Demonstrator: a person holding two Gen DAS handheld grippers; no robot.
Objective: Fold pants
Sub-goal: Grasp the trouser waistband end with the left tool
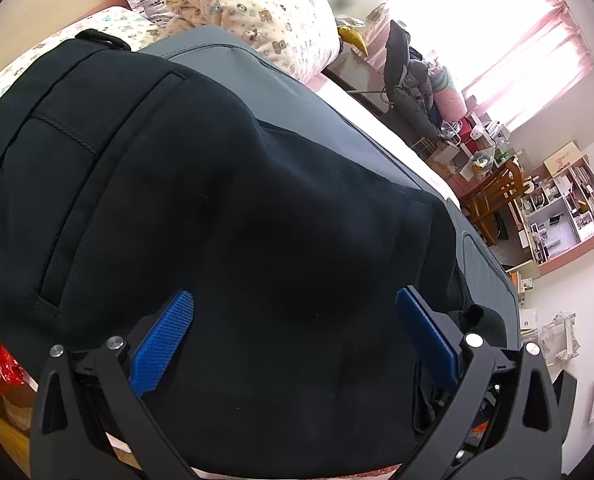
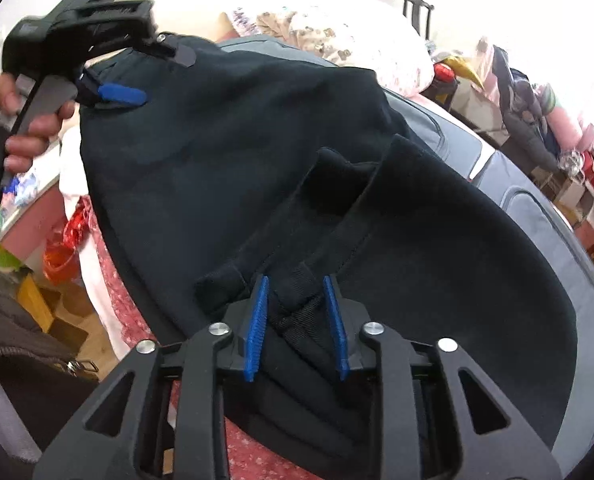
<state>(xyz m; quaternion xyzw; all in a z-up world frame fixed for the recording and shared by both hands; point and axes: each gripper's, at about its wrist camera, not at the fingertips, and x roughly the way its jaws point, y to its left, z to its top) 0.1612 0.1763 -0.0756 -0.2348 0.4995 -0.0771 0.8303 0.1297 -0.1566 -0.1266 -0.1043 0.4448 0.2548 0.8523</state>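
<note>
R hand-held gripper (image 2: pixel 296 322) clamped on black pants (image 2: pixel 225 168) fold; L hand-held gripper (image 1: pixel 293 312) wide apart, nothing held.

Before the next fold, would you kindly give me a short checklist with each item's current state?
1. Right hand-held gripper clamped on the pants fabric: ok.
2. Left hand-held gripper gripping the pants: not ok, jaws wide open over the cloth.
3. Pants lying on the grey mat: ok.
4. Pants flat: not ok, bunched near the right pads.
5. Far edges aligned: cannot tell.
</note>
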